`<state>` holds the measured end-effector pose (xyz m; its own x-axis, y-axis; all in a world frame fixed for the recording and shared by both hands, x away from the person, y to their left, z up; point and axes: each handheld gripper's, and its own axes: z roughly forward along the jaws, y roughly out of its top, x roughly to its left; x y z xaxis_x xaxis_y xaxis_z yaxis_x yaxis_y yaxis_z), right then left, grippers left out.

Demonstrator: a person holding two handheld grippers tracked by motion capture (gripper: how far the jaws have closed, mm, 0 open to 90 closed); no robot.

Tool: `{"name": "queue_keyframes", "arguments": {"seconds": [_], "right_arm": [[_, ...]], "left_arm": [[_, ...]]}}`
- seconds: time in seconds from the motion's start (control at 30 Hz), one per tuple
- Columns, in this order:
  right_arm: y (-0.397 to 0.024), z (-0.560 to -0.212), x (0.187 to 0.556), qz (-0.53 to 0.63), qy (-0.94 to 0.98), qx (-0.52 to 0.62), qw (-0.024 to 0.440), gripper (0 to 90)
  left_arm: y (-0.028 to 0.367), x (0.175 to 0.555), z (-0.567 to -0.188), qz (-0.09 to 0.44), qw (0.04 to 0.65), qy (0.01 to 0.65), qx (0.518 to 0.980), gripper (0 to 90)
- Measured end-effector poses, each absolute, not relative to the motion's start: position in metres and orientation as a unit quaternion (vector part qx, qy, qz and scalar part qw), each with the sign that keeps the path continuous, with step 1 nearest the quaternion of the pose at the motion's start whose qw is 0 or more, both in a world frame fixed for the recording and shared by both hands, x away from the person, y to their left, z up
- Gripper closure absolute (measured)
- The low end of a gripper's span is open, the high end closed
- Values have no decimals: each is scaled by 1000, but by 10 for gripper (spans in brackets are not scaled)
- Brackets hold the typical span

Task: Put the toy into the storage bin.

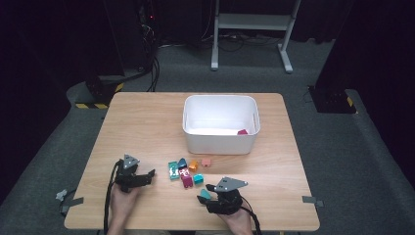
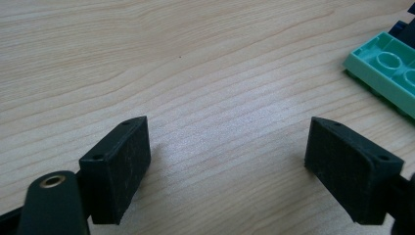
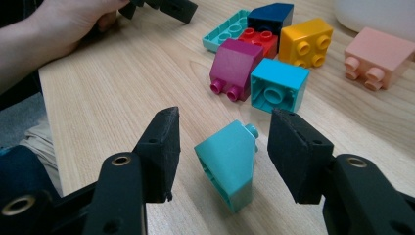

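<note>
My right gripper (image 3: pixel 222 147) lay low at the table's five o'clock, jaws parted around a sloped teal plastic brick (image 3: pixel 229 164), untouched on the wooden table (image 1: pixel 147 127). My left gripper (image 2: pixel 227 161) rested open at seven o'clock.

The mint plate (image 2: pixel 391 73) is cut off by the left gripper view's right edge.

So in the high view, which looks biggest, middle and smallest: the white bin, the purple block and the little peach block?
1. White bin, by far the largest.
2. Purple block.
3. Peach block, a little smaller than the purple one, though both look tiny from up there, so that last pair is close.
</note>
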<state>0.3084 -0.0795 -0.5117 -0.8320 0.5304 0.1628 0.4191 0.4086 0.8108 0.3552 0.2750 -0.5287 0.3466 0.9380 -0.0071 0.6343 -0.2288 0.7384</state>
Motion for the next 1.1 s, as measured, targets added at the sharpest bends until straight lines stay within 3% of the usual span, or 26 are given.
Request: {"name": "queue_keyframes", "arguments": {"seconds": [0.23, 0.47, 1.1], "right_arm": [[-74, -522, 312, 444, 847, 286, 61, 470], [-72, -523, 312, 435, 854, 278, 68, 554], [-77, -510, 312, 438, 853, 273, 79, 565]], "left_arm": [[275, 355, -529, 228, 333, 524, 750, 172], [275, 355, -529, 228, 333, 524, 750, 172], [275, 355, -529, 228, 332, 524, 751, 172]]}}
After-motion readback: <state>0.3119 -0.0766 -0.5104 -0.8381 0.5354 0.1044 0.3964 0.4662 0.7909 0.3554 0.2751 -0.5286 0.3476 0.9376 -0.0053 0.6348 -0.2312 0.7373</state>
